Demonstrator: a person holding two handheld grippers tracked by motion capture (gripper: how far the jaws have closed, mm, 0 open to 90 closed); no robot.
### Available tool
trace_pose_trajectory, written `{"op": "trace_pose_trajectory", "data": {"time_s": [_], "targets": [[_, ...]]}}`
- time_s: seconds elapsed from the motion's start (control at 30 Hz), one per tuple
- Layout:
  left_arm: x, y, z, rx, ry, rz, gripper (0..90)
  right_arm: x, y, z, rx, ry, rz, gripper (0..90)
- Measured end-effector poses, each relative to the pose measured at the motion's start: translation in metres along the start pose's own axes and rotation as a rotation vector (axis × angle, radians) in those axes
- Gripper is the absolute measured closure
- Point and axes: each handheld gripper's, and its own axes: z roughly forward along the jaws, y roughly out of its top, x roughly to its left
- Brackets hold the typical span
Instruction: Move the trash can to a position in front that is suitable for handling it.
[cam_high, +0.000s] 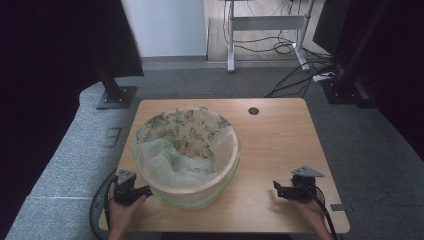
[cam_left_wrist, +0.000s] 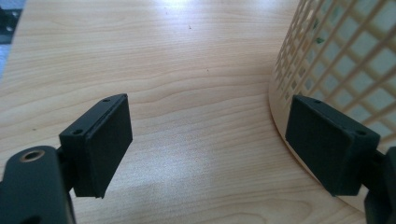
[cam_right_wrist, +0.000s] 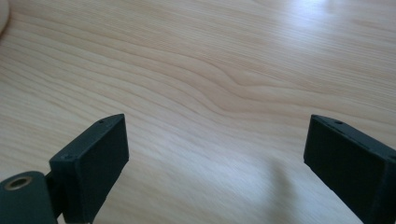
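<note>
The left gripper (cam_high: 145, 190) sits at the lower left of the high view, its jaws spread wide with nothing between them. In the left gripper view one jaw stands just beside the latticed wall of the waste basket (cam_left_wrist: 336, 51) at the right edge of the frame; whether it touches the wall I cannot tell. The right gripper (cam_high: 276, 188) sits at the lower right of the high view, jaws likewise spread and empty, well apart from the basket. In the right gripper view only bare wood grain of the table (cam_right_wrist: 201, 70) lies between and beyond its jaws.

The basket (cam_high: 187, 187) stands upright left of centre in the high view, near the front edge of the table (cam_high: 280, 135). A thin green bag liner (cam_high: 170, 155), printed with butterflies, fills the inside and folds over the rim, hanging a little way down the outer wall at the front.

The work looks to be at its opening step: both grippers are poised low on either side of the basket, neither holding anything. The next move probably calls for the left gripper to rise to the rim and pinch the folded film there, while the right gripper crosses toward the basket's other side. The film is thin and slack, so a pinch must catch plastic alone, not the rigid rim.
</note>
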Motion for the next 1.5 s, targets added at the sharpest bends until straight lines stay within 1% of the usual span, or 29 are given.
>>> {"op": "trace_pose_trajectory", "data": {"time_s": [0.07, 0.1, 0.17, 0.23, 0.27, 0.33, 0.37, 0.4, 0.5, 0.57, 0.63, 0.67, 0.7, 0.73, 0.83, 0.87, 0.9, 0.93, 1.0, 1.03, 1.07, 1.1, 1.17, 1.27, 1.3, 1.37, 1.4, 1.47, 1.5], "targets": [[-0.003, 0.002, -0.006, -0.01, 0.013, -0.009, 14.8, -0.002, 0.0, -0.002, -0.006, -0.004, 0.011, 6.6], [-0.007, 0.0, -0.014, -0.018, 0.026, -0.018, 14.8, -0.005, 0.001, -0.005, -0.025, -0.007, 0.034, 6.6], [-0.01, -0.002, -0.017, -0.019, 0.034, -0.014, 14.8, -0.006, 0.001, -0.006, -0.032, -0.001, 0.041, 6.6], [-0.016, -0.003, -0.023, -0.034, 0.035, -0.026, 14.7, -0.006, 0.001, -0.009, -0.031, 0.009, 0.046, 6.6], [-0.023, 0.001, -0.025, -0.043, 0.042, -0.028, 14.6, -0.005, 0.0, -0.01, -0.03, 0.001, 0.037, 6.5], [-0.033, 0.006, -0.025, -0.045, 0.045, -0.017, 14.6, -0.005, 0.0, -0.011, -0.031, -0.004, 0.036, 6.2], [-0.033, 0.006, -0.025, -0.045, 0.045, -0.017, 15.0, -0.005, 0.0, -0.011, -0.031, -0.004, 0.036, 6.2], [-0.038, 0.008, -0.024, -0.043, 0.073, -0.015, 16.1, -0.005, 0.001, -0.013, -0.039, -0.002, 0.049, 6.2], [-0.047, 0.014, -0.016, -0.024, 0.072, -0.041, 16.2, -0.005, 0.002, -0.014, -0.048, -0.006, 0.057, 6.3], [-0.05, 0.017, -0.01, -0.018, 0.061, -0.042, 16.5, -0.005, 0.002, -0.014, -0.048, -0.008, 0.057, 6.3], [-0.053, 0.021, -0.003, -0.013, 0.051, -0.023, 16.6, -0.005, 0.002, -0.014, -0.048, -0.007, 0.053, 6.3], [-0.054, 0.026, 0.004, -0.01, 0.029, -0.009, 16.5, -0.005, 0.001, -0.014, -0.05, -0.006, 0.049, 6.4], [-0.056, 0.029, 0.007, -0.012, 0.023, 0.005, 16.5, -0.006, 0.001, -0.014, -0.051, -0.004, 0.048, 6.5], [-0.056, 0.029, 0.007, -0.012, 0.023, 0.005, 17.3, -0.006, 0.001, -0.014, -0.051, -0.004, 0.048, 6.5], [-0.061, 0.038, 0.019, -0.008, -0.02, 0.041, 17.6, -0.007, 0.001, -0.014, -0.05, 0.0, 0.043, 6.6], [-0.064, 0.041, 0.023, -0.005, -0.031, 0.06, 17.7, -0.007, 0.001, -0.014, -0.052, -0.001, 0.043, 6.7], [-0.071, 0.046, 0.029, -0.006, -0.042, 0.094, 17.4, -0.007, 0.001, -0.015, -0.053, -0.001, 0.042, 6.7], [-0.071, 0.046, 0.029, -0.006, -0.042, 0.094, 17.5, -0.008, 0.001, -0.015, -0.055, -0.002, 0.041, 6.8], [-0.078, 0.049, 0.034, -0.003, -0.057, 0.109, 17.6, -0.008, 0.001, -0.015, -0.057, -0.003, 0.039, 6.8], [-0.081, 0.051, 0.037, -0.003, -0.066, 0.11, 17.6, -0.009, 0.001, -0.015, -0.058, -0.004, 0.04, 6.9], [-0.089, 0.054, 0.042, -0.002, -0.084, 0.114, 17.7, -0.01, 0.001, -0.015, -0.058, -0.007, 0.045, 6.8], [-0.089, 0.054, 0.042, -0.002, -0.084, 0.114, 17.6, -0.01, 0.001, -0.015, -0.058, -0.007, 0.045, 6.8], [-0.096, 0.055, 0.049, -0.009, -0.109, 0.121, 17.2, -0.012, 0.0, -0.015, -0.056, -0.008, 0.051, 6.8], [-0.095, 0.052, 0.052, -0.001, -0.115, 0.129, 15.4, -0.013, 0.0, -0.017, -0.064, -0.007, 0.053, 6.9], [-0.089, 0.048, 0.052, 0.004, -0.102, 0.135, 15.3, -0.014, 0.001, -0.018, -0.075, -0.005, 0.056, 7.2], [-0.079, 0.043, 0.05, 0.01, -0.109, 0.119, 15.3, -0.015, 0.001, -0.019, -0.082, -0.002, 0.056, 7.4], [-0.079, 0.043, 0.05, 0.01, -0.109, 0.119, 15.3, -0.015, 0.001, -0.019, -0.082, -0.002, 0.056, 7.4], [-0.067, 0.039, 0.044, 0.001, -0.13, 0.111, 15.2, -0.017, 0.0, -0.018, -0.082, 0.002, 0.06, 7.3], [-0.064, 0.039, 0.041, -0.008, -0.136, 0.109, 15.2, -0.018, 0.0, -0.018, -0.082, 0.0, 0.061, 7.3]]}}
